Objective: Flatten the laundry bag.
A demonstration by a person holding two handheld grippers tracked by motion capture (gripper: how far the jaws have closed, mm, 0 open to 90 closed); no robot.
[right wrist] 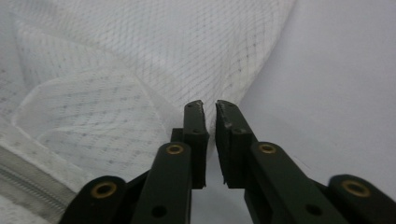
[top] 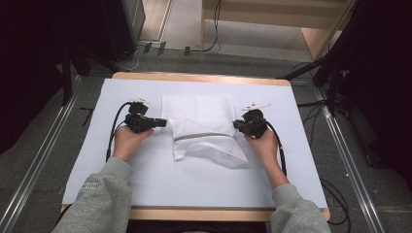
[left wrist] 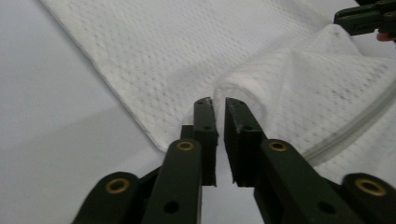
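Mesh bag (top: 204, 127) lying mid-table between both grippers, left gripper (top: 160, 123) and right gripper (top: 236, 125) at its edges, bare table (top: 194, 182) open in front, open strips either side

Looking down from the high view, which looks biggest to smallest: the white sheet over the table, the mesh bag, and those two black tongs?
1. White sheet, covering nearly the whole tabletop.
2. White mesh bag, lying mid-sheet.
3. Left tongs and right tongs: much smaller, and they look alike in size, so I won't rank one over the other.
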